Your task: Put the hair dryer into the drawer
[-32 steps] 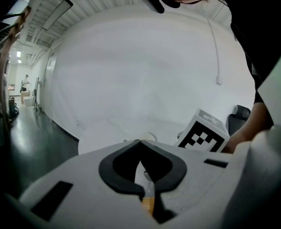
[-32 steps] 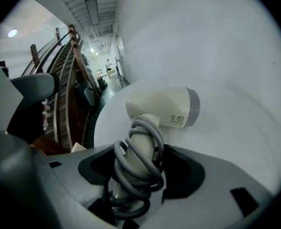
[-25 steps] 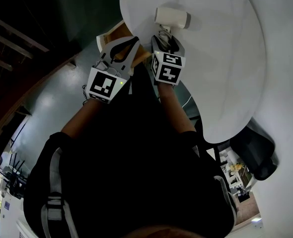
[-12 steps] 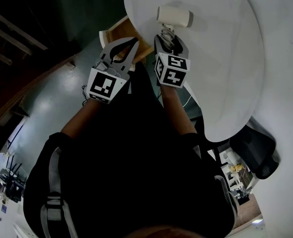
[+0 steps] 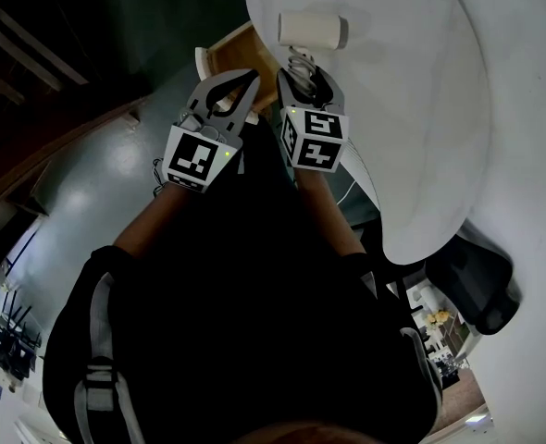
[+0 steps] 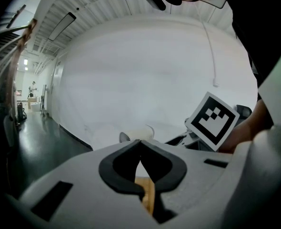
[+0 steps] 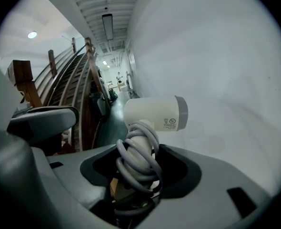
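A cream hair dryer (image 5: 312, 30) with its grey cord wound round the handle is held over the white round table (image 5: 421, 109). My right gripper (image 5: 301, 67) is shut on that handle; in the right gripper view the hair dryer (image 7: 155, 112) stands up out of the right gripper (image 7: 138, 163). My left gripper (image 5: 252, 77) is beside it on the left, shut with its tips together and nothing in it. The left gripper (image 6: 140, 142) points at the table, with the hair dryer (image 6: 135, 133) just beyond. The wooden drawer (image 5: 231, 49) shows open past the left gripper's tips.
A dark glossy floor (image 5: 97, 183) lies left of the table. A dark wooden stair railing (image 7: 59, 80) runs along the left in the right gripper view. A black chair (image 5: 477, 280) stands at the lower right. The person's dark clothing fills the lower head view.
My right gripper has risen with the hair dryer and drifted a little left in the head view. My left gripper has edged forward beside it, still shut.
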Available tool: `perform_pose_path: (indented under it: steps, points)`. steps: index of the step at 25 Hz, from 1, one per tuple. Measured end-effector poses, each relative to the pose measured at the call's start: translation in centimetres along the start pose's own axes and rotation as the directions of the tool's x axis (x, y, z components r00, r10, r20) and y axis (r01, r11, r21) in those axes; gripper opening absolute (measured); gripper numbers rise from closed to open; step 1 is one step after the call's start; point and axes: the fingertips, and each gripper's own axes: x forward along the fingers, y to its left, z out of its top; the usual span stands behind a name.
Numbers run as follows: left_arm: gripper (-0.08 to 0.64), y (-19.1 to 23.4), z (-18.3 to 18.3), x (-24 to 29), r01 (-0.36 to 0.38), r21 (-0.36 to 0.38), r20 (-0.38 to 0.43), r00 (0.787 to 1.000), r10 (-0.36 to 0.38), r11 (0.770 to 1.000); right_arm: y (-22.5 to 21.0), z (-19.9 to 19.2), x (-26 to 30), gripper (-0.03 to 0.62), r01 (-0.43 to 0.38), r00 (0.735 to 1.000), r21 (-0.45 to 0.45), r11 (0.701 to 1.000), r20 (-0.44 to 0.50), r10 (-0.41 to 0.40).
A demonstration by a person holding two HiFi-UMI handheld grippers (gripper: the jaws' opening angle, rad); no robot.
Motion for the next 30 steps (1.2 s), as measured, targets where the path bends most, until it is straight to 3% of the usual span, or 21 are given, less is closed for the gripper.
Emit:
perform_pose_path:
  steps: [13,30]
  points:
    - [0.008,2.1,-1.1,-4.1,-0.063,-0.020,0.010,0.998,0.063,0.998,5.8,-0.6,0.4,0.262,-0.077,0.997,-0.075,0.994,-0.017,0.076]
    - [0.008,4.0,-2.8,-6.8,-0.139,-0.046,-0.017,0.990,0.138,0.989,10.7,-5.2,2.9,0.262,-0.190,0.975,-0.172,0.967,-0.145,0.166]
